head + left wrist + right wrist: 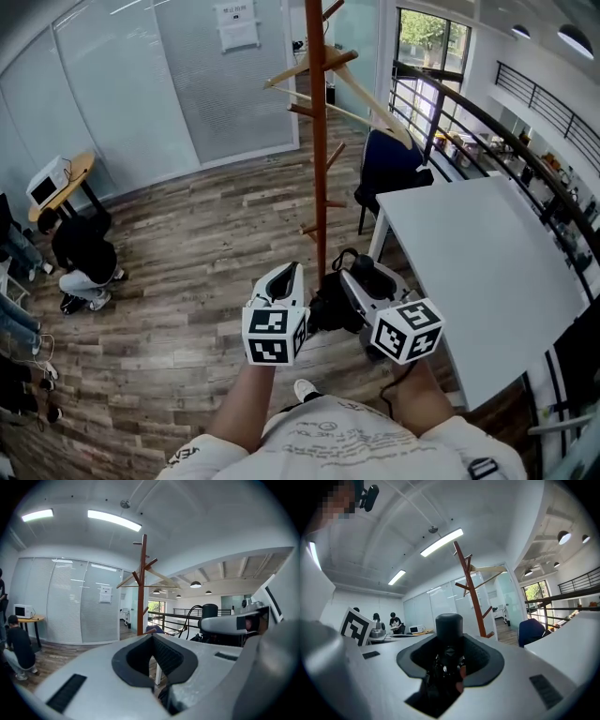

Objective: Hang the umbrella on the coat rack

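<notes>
The brown wooden coat rack [319, 141] rises straight ahead of me, with bare pegs and wooden hangers [375, 98] near its top. My right gripper [364, 278] is shut on a folded black umbrella [330, 313], held low in front of the pole's base. In the right gripper view the umbrella's round black handle [449, 626] sticks up between the pads of the right gripper [450, 645], with the rack [471, 595] beyond. My left gripper [287, 276] stays beside it, shut and holding nothing. The left gripper view shows the left gripper [152, 641], the rack [141, 583] and the umbrella's handle [209, 610] with its cord.
A white table [487, 272] stands at the right, a blue chair [389, 164] behind the rack. A person [82, 253] crouches at the left near a small table with a microwave [49, 183]. A black railing [469, 103] runs along the far right.
</notes>
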The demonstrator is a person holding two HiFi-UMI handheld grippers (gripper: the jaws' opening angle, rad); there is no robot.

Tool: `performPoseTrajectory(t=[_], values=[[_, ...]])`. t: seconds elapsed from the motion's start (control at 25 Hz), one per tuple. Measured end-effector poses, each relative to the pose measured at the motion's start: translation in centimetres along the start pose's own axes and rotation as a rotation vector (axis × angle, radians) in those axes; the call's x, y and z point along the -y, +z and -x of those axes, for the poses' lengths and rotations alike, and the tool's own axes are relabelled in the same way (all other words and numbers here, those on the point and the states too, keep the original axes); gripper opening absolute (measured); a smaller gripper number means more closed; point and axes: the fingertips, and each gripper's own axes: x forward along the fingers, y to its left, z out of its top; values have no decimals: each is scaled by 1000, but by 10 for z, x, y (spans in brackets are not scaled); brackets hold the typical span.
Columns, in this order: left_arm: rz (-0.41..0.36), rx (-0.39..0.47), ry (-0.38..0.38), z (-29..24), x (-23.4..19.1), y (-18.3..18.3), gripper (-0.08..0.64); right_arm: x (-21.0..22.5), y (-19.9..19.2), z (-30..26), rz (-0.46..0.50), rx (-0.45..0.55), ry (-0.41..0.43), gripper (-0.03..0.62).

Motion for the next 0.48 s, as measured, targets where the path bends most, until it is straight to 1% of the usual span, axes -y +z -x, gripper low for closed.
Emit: performPoseTrajectory(t=[0.24, 0.48], values=[[-2, 13, -2, -36, -34, 5, 5, 10, 10, -49, 24, 4, 12, 160], [-8, 27, 20, -69, -58, 29, 5, 17, 45, -89, 10, 43, 110, 160]])
